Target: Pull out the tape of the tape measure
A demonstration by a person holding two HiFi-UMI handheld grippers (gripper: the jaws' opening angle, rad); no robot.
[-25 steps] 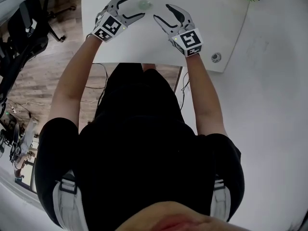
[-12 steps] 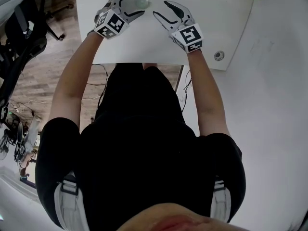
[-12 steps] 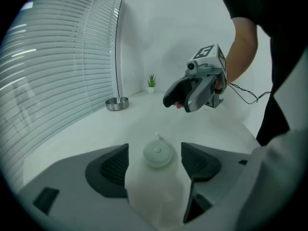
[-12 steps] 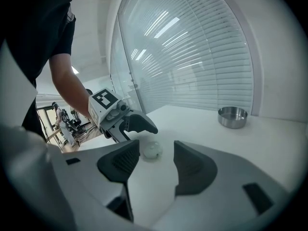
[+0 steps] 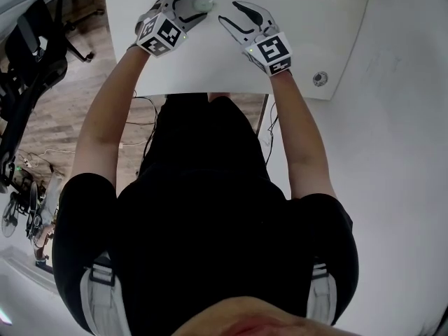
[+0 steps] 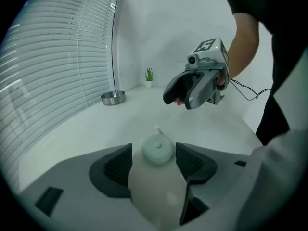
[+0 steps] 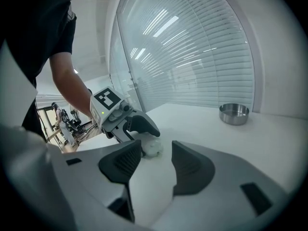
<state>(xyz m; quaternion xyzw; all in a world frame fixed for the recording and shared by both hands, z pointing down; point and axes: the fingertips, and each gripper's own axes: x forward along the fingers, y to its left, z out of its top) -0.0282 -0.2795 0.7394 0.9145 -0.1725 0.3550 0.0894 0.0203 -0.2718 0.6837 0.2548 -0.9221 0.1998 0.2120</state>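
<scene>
Head view: both grippers reach over the white counter point(image 5: 231, 61). The left gripper point(image 5: 199, 3) has the small round pale-green tape measure point(image 5: 205, 3) between its jaws. The right gripper point(image 5: 227, 12) hangs just beside it, its jaws pointing at the case.

Left gripper view: the tape measure lies flat on the counter between the two jaw tips. These jaws have just been closing, yet a thin gap shows on either side of the case, so the pads do not seem to press on it. A small white tab point(image 6: 157, 129), likely the tape's end, sticks out of the far side, toward the right gripper.

Right gripper view: these jaws too have just been closing, but they stand apart with nothing between them. The case lies ahead, beyond their tips.

Securing the case looks like the step in hand. Next, the left jaws need to clamp it firmly, and the right jaws must reach the tab, pinch it and draw it away.
</scene>
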